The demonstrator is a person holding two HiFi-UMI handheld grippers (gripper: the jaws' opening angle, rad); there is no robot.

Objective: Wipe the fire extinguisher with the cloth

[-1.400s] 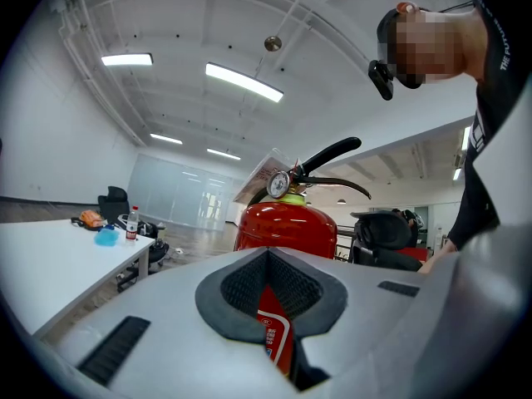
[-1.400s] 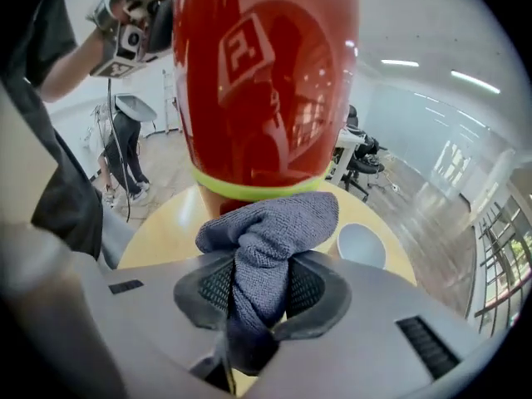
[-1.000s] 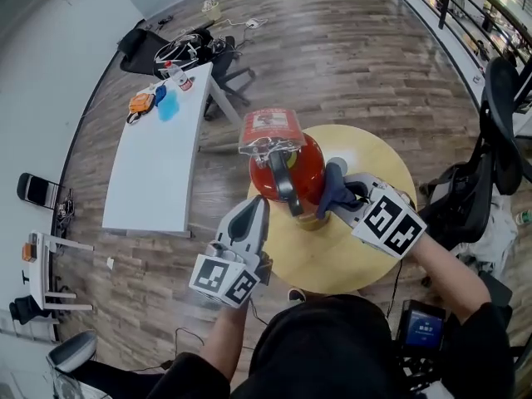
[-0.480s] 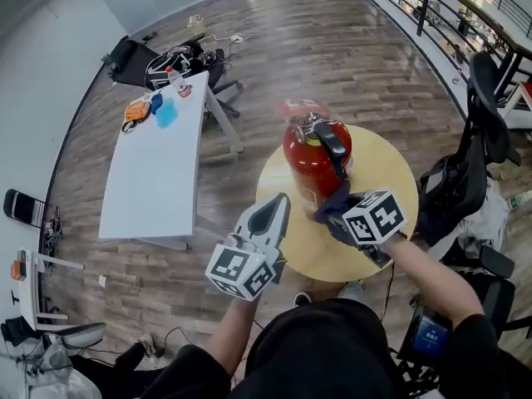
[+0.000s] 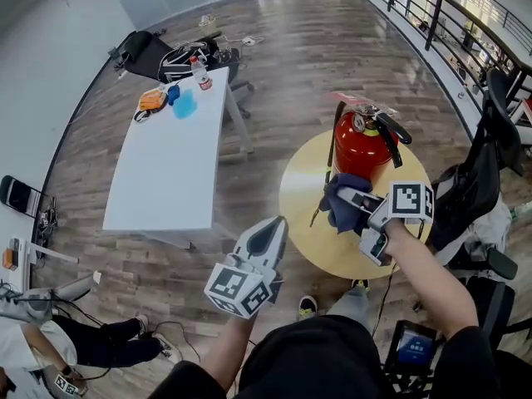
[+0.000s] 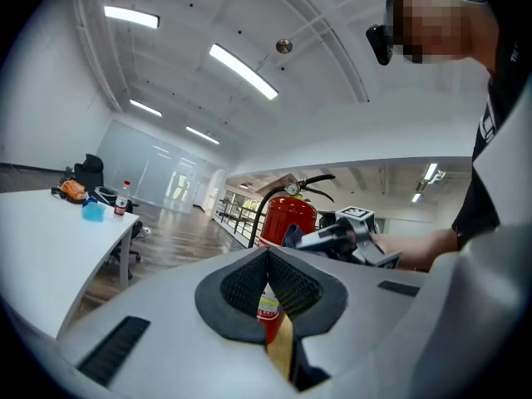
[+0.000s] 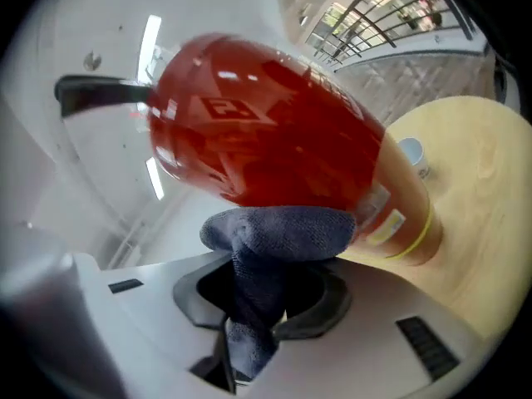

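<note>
A red fire extinguisher (image 5: 361, 150) stands upright on a round wooden table (image 5: 304, 214). Its black handle, gauge and hose are at the top. My right gripper (image 5: 351, 201) is shut on a dark blue cloth (image 5: 339, 203) and presses it against the lower front of the cylinder. In the right gripper view the cloth (image 7: 279, 229) bunches between the jaws (image 7: 259, 299), touching the red body (image 7: 266, 148). My left gripper (image 5: 273, 226) is shut and empty. It hangs off the table's near left edge, apart from the extinguisher (image 6: 288, 221).
A long white table (image 5: 162, 169) at the left carries a bottle (image 5: 199, 71) and small orange and blue items. An office chair (image 5: 486, 177) stands right of the round table. A railing (image 5: 432, 7) runs along the far right. A person sits on the floor at the lower left.
The right gripper has carried the cloth down the extinguisher from its upper side to its lower front. The head view has swung, so the extinguisher appears farther right. The left gripper stays shut.
</note>
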